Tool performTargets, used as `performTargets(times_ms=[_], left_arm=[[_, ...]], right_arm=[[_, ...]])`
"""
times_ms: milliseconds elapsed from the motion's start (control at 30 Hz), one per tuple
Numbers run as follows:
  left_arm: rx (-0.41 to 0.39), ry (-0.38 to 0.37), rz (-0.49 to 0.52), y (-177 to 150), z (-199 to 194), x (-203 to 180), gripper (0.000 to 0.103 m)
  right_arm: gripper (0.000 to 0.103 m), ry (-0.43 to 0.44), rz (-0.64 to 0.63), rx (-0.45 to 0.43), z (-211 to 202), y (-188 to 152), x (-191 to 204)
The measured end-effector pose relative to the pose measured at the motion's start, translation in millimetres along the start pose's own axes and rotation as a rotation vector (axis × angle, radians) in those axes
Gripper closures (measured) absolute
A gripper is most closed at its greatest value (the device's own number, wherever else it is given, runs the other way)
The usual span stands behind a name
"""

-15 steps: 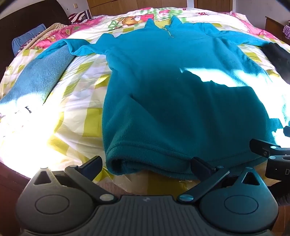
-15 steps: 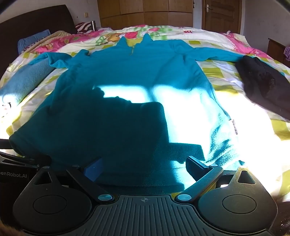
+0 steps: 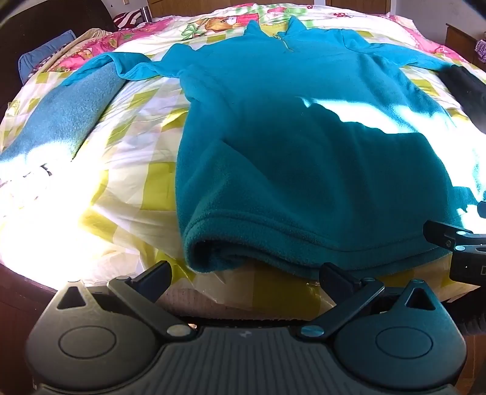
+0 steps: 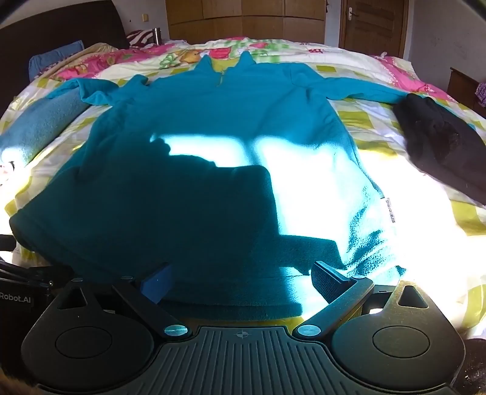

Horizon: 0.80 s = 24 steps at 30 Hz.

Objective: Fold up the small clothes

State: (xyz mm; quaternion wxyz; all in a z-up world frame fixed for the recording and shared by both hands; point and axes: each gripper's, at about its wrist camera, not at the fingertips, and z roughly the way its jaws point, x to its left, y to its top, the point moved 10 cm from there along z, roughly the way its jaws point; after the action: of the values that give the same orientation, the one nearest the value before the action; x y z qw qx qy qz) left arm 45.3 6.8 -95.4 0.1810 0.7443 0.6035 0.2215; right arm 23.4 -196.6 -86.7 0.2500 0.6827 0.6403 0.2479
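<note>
Teal fleece [image 4: 212,127] flat on patterned bedspread [image 3: 136,127], wooden wardrobe [image 4: 243,18] behind.

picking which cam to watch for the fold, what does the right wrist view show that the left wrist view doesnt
Only the right wrist view shows the wooden door, the white side label on the fleece, and the whole black garment.

Only the left wrist view shows the open hem corner of the fleece and bare bedspread beside it.

Both show the teal fleece lying flat with sleeves spread, the folded blue towel, and open tongs at the hem: left tongs, right tongs.
</note>
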Motion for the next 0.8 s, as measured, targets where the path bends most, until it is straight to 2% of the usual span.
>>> performTargets(times_ms=[800], left_arm=[[0.015,-0.004,0.009,2.7,1.3,-3.1,0.0]], right_arm=[[0.005,0.006,0.003,0.008,2.3,-0.6,0.4]])
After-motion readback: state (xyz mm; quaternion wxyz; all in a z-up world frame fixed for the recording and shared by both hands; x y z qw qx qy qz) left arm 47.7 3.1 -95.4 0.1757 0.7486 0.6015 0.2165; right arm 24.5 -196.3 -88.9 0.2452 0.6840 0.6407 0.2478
